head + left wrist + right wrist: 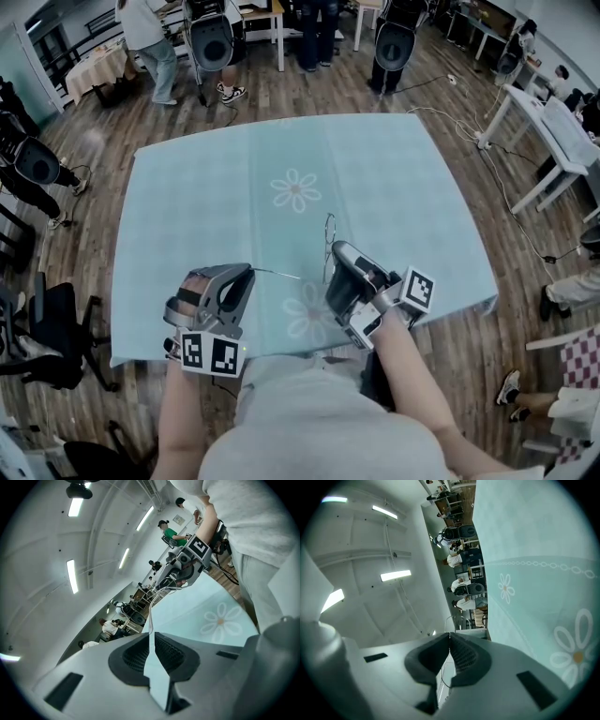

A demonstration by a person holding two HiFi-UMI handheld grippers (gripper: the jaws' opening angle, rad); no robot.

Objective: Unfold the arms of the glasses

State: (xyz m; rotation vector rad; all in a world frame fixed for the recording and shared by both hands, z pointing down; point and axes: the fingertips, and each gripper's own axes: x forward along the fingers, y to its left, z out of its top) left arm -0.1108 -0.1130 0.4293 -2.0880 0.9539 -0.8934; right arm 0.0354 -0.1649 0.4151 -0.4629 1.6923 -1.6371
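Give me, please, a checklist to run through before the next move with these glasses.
1. The left gripper pinches the glasses arm: ok.
2. The right gripper clamps the frame: ok.
3. That arm stands out sideways from the frame: ok.
4. The second arm is unfolded: cannot tell.
5. The glasses are held over the tablecloth, not beyond its edge: ok.

One pair of glasses. Two grippers: left gripper and right gripper. One desk. Two printed flowers.
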